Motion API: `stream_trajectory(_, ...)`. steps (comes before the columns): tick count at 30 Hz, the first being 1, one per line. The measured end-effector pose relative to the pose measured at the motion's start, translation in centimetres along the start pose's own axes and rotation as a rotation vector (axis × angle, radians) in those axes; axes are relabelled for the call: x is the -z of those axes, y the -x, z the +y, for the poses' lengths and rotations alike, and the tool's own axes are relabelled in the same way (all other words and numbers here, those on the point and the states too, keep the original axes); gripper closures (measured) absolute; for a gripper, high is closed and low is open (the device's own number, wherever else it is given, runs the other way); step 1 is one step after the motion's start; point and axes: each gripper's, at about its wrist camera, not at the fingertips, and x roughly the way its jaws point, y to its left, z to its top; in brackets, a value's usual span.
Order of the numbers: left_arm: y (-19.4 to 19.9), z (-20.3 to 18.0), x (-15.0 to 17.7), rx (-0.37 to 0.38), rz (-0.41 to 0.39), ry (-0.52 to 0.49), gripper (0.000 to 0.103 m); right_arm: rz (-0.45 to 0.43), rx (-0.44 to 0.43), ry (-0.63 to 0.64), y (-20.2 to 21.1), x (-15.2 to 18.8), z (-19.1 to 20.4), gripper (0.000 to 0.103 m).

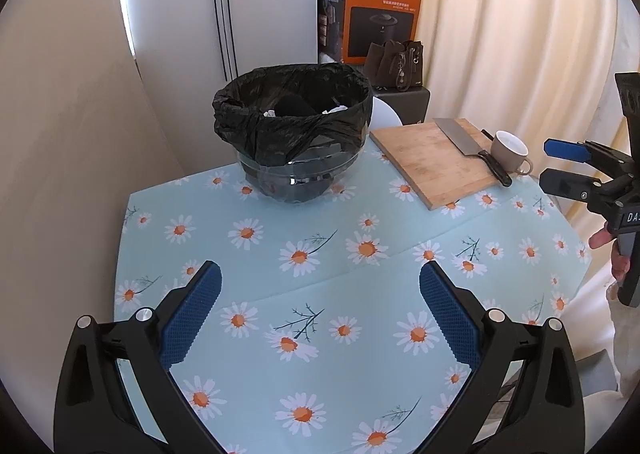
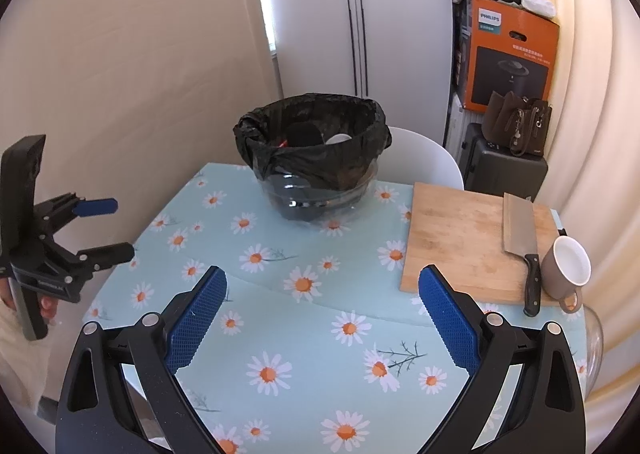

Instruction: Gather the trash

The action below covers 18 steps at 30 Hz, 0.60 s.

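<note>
One orange PHILIPS box (image 1: 376,10), lined bin (image 1: 292,130), both grippers spread.

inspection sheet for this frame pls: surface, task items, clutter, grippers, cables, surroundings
Surface: round table with daisy-print cloth; no loose trash visible on it.
Job's things: clear bin lined with a black bag, at the far side of the table; white scraps and dark items inside.
Clutter: wooden cutting board with a cleaver lying on it; taupe mug touching the board's near right corner.
Grippers: left gripper open, empty, above the cloth; right gripper open, empty.
Cables: nothing seen.
Surroundings: white chair behind the table, orange Philips box, brown handbag on a dark case, curtains, white cabinet.
</note>
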Motion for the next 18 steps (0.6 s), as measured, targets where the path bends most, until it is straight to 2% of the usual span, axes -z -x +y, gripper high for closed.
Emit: stream_trajectory(18,-1.1,1.2,-1.0,-0.015,-0.008,-0.010,0.006,0.020,-0.012,-0.002,-2.1,-0.6,-0.1,0.010)
